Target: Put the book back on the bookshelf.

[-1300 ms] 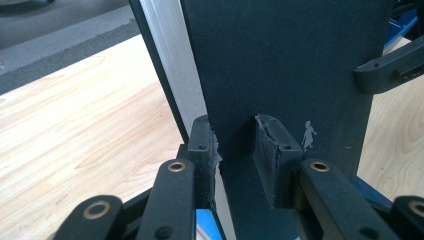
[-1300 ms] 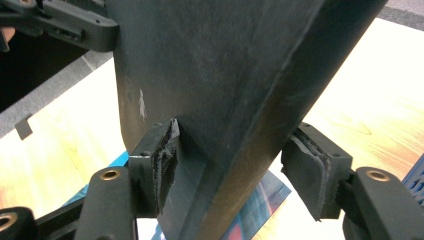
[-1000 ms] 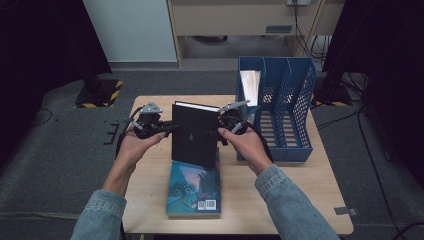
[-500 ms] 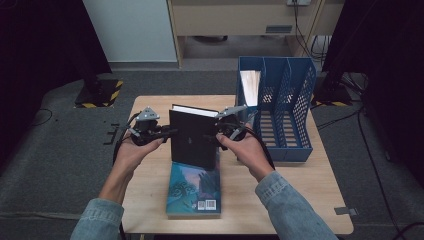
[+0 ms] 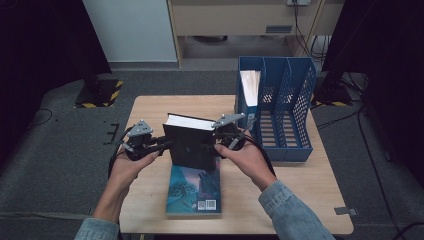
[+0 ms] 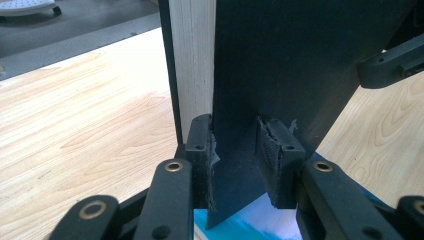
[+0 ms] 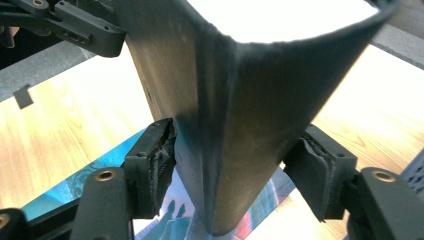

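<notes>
Hand-held gripper (image 5: 167, 145) on the left, hand-held gripper (image 5: 212, 146) on the right, both clasping black book (image 5: 192, 145), now shifted leftward.

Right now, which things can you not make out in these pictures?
- Black book cover text: high view, too dark.
- Blue book: top end hidden under the black book.
- Right gripper grip: right gripper view, right pad's contact unclear.
- File rack slots: mesh walls hide their floors.
</notes>
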The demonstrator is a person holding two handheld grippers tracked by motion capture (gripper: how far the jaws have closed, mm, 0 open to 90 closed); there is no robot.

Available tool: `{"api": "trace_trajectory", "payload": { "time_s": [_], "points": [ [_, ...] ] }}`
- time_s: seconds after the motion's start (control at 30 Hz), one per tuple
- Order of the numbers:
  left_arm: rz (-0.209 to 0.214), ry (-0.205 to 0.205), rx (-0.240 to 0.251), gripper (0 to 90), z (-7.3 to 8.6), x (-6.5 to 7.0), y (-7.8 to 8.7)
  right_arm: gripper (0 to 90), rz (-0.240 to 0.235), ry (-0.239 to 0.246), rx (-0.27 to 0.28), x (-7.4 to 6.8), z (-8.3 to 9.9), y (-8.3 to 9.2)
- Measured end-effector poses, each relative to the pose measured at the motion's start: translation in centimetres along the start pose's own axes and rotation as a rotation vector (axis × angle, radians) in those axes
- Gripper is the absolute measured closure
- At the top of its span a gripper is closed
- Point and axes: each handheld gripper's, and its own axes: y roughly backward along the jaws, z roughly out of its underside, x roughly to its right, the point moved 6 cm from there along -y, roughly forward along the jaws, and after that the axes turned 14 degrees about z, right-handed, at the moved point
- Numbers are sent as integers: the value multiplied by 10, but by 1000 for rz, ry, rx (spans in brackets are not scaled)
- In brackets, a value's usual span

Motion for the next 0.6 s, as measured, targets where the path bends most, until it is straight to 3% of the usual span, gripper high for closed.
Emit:
{"api": "trace_trajectory", "payload": {
  "time_s": [0.47, 0.53, 0.6],
  "points": [
    [-1, 0, 24, 660, 3, 4, 1, 227, -50, 62, 17, -7, -20, 1],
    [1, 4, 34, 653, 4, 5, 1, 229, -71, 78, 20, -7, -23, 1],
    [-3, 4, 51, 642, 6, 6, 0, 265, -61, 88, 11, -7, -24, 0]
  ]
}}
